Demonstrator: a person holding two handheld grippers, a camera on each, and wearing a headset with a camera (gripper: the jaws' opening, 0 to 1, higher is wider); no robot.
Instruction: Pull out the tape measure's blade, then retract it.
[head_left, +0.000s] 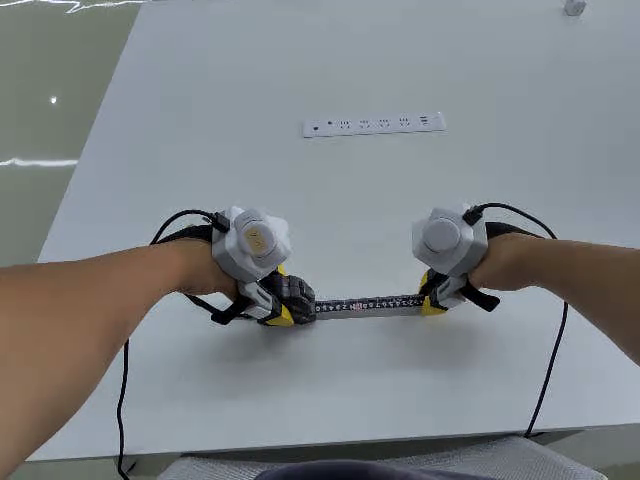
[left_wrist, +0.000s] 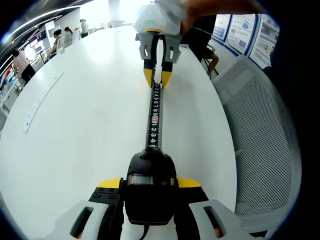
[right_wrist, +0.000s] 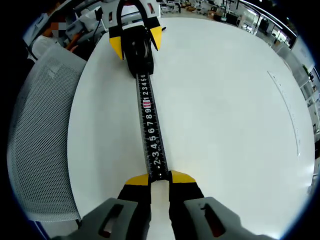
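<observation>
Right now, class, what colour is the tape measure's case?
Black; the case shows best in the left gripper view.

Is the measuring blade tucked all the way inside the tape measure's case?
No, a numbered stretch of blade runs from the black case to the right gripper.

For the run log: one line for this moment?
left gripper: shut on case | right gripper: shut on blade end | blade: partly out, along table

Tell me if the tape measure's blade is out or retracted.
Pulled out: the blade spans flat from the case in the left tongs to the right tongs.
</observation>
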